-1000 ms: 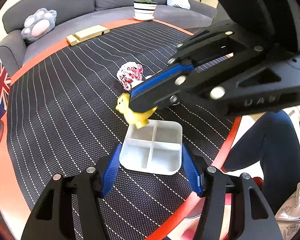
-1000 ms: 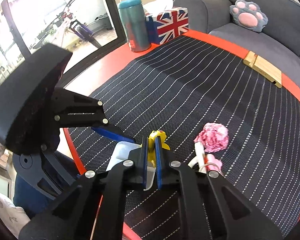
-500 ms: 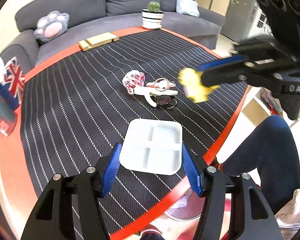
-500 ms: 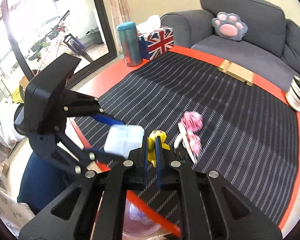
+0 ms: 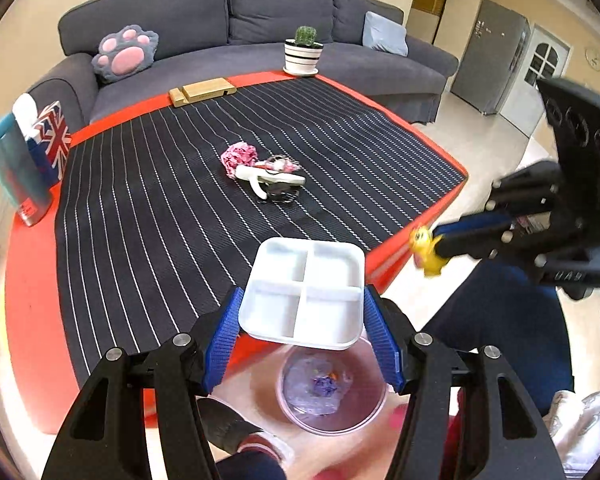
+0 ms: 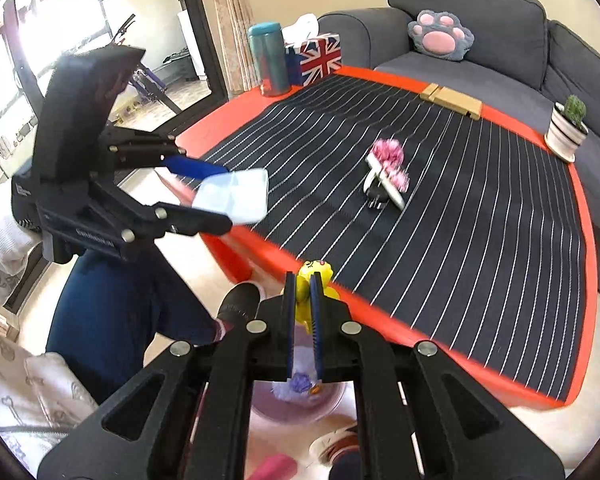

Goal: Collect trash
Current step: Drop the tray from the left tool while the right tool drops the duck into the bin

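Carrying step: the left gripper [image 5: 304, 336] grasps the white tray [image 5: 306, 288] between its fingers, the right gripper [image 6: 303, 320] is clenched on the yellow toy [image 6: 314, 276], both above the bin [image 5: 328, 392]. Next calls for releasing over it.

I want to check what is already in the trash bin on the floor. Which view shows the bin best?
The left wrist view: below the white tray held by the left gripper, the bin shows its open mouth and crumpled purple trash inside. In the right wrist view the bin is mostly hidden behind the right gripper, which clamps a yellow toy.
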`<state>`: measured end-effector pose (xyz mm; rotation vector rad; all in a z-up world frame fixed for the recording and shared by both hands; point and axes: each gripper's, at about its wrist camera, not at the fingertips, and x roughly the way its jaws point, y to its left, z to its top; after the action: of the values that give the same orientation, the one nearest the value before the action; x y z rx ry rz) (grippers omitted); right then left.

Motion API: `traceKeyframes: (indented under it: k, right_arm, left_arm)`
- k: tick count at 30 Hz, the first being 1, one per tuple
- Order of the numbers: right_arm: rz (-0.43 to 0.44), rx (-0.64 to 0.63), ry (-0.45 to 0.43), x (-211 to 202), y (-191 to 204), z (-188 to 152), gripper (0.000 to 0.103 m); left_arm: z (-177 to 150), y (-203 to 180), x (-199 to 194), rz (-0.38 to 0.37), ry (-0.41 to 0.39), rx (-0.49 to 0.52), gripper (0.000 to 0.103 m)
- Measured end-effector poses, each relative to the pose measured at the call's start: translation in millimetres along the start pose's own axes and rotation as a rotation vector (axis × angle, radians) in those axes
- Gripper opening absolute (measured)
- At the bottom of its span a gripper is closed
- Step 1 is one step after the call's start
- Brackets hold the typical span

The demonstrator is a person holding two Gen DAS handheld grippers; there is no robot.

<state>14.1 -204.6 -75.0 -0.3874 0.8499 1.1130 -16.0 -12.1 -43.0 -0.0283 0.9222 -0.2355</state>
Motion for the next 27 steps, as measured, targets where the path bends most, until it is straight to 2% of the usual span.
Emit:
traceKeyframes:
  k: [8, 13, 15, 16, 17, 22, 27]
  right_arm:
    - [0.049, 0.021, 0.044, 11.2, 12.4, -25.5, 0.007]
    - [0.074, 0.01, 0.047, 13.4, 19.7, -25.6, 0.009]
    - [0.05, 0.017, 0.046, 13.0, 18.2, -24.7, 0.025]
    - [0.045, 0.027, 0.042, 12.2, 16.7, -24.5, 0.045]
    - [0.035, 0.044, 0.032, 10.1, 13.8, -24.4, 0.06]
    - [-0.012, 0.086, 0.006, 1.0, 4.4, -24.0, 0.082]
    - [-0.033, 0.116, -0.01, -6.6, -1.1, -25.7, 0.089]
  left_arm:
    - [-18.4, -20.8, -16.9, -0.033, -0.014, -0.015, 0.059]
    - [-22.5, -24.8, -23.1, -0.035, -0.013, -0.015, 0.059]
    - [-22.2, -24.6, -25.6, -0.033, -0.017, -0.016, 0.059]
    - [-22.9, -24.8, -26.6, -0.031, -0.018, -0.015, 0.059]
    - [-22.9, -24.8, -27.2, -0.028, -0.018, -0.014, 0.059]
    - [-23.6, -26.0, -27.2, -0.031, -0.013, -0.011, 0.059]
    - [-26.1, -32.8, -24.5, -0.04, 0.002, 0.006, 0.059]
